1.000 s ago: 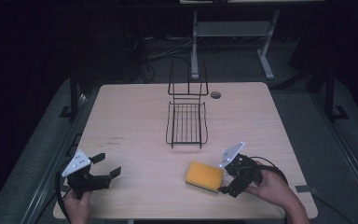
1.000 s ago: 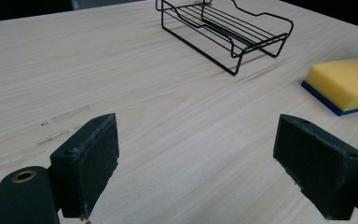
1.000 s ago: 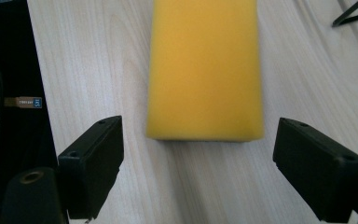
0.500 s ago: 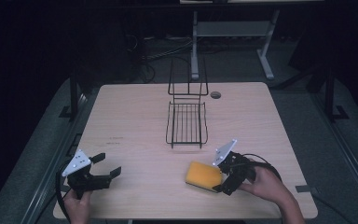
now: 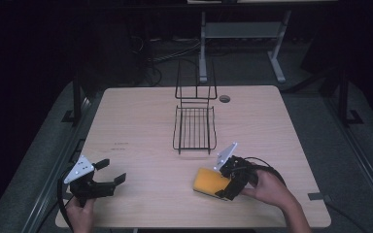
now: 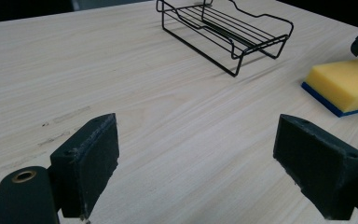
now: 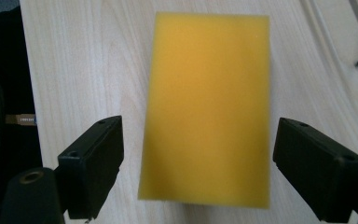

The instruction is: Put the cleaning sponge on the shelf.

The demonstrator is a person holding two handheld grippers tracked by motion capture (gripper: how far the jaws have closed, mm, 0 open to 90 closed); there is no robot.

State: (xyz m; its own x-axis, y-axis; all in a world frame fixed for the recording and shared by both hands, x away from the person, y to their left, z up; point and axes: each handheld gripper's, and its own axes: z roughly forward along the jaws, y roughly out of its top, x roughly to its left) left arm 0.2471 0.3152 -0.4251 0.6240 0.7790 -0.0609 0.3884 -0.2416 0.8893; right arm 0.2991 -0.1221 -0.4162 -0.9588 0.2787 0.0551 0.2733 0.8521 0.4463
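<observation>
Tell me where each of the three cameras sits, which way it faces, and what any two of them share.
High view: above the near table edge, looking forward and down; both hands and the left gripper and right gripper show.
Left gripper view: on that gripper, low, looking across the table to the wire rack; its open jaws show.
Right gripper view: on that gripper, looking down on the sponge; its open jaws show.
Shared: the sponge and tabletop appear in all three; the rack in the high and left gripper views.

A pale wood-grain table [image 5: 141, 126] carries two things. A black wire rack [image 5: 194, 127] stands near the middle, toward the far edge. A yellow sponge [image 5: 210, 180] with a blue underside lies flat near the front right, well apart from the rack.
</observation>
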